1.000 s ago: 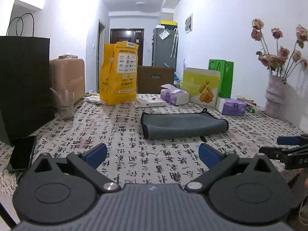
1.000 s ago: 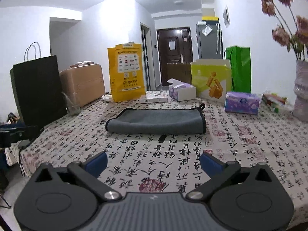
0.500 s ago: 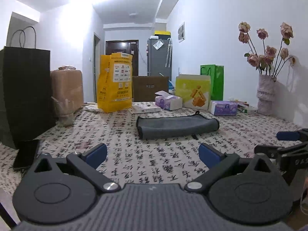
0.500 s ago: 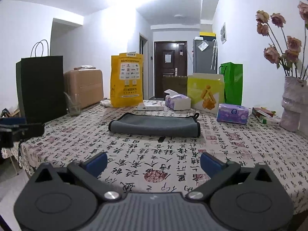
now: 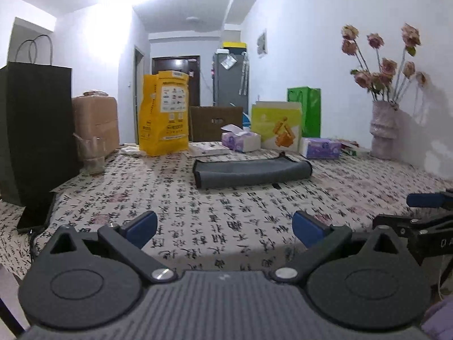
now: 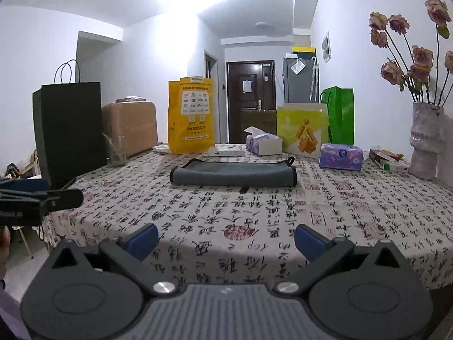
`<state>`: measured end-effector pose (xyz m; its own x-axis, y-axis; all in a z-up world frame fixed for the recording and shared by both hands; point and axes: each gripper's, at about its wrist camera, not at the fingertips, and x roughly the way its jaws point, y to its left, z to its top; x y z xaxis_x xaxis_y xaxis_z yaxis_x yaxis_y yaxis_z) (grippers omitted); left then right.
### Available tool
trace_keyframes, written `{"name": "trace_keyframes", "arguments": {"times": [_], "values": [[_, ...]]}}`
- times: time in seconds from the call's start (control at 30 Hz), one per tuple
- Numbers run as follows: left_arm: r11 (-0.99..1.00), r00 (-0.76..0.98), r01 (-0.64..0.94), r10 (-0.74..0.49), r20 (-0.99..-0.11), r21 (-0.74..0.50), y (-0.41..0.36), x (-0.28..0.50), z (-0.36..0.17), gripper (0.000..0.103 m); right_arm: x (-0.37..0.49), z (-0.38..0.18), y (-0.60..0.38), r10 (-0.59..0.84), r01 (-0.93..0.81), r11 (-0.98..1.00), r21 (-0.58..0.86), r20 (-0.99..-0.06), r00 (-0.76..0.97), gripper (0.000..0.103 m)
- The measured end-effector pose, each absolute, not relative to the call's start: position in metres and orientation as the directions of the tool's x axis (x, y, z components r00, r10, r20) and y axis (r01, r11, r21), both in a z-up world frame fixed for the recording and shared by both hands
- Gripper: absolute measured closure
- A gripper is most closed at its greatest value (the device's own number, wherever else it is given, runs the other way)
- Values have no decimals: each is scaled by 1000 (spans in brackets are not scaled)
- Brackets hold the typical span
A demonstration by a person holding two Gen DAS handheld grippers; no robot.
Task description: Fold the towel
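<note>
We are holding the left gripper (image 5: 225,223) low at the near edge of the table (image 5: 254,226), its blue-tipped fingers (image 5: 141,222) spread wide with nothing between them. The right gripper (image 6: 226,236) is sitting the same way — jaws apart, empty, hovering over the near edge of the patterned tablecloth (image 6: 339,204).

The grey towel (image 5: 252,168) is lying folded into a long flat strip toward the middle of the table, well apart from both grippers; a small loop is sticking up at its far right corner and a dark tag is poking out just in front of it. In the right wrist view the towel (image 6: 233,172) is showing its rounded fold on the left end and a black-trimmed edge on the right.

Behind it we are seeing a yellow bag (image 6: 191,114), a tissue box (image 6: 263,143), a purple tissue pack (image 6: 341,157) and a green bag (image 6: 339,114). A black paper bag (image 5: 34,130) is standing at the left, with a glass (image 6: 116,153) just beside it, and a vase of dried roses (image 5: 385,131) is standing at the far right by the wall.
</note>
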<state>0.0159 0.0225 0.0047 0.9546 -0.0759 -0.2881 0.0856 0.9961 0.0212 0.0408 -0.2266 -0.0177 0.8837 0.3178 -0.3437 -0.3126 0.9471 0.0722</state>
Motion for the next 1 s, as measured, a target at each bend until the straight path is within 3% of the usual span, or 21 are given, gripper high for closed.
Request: {"name": "trace_keyframes", "arguments": {"times": [1.0], "values": [[1000,931,21,-23,-365,-7,40,-15,-11,0,6,-19,-243,321,-304,947,106,-384,866,0]]}}
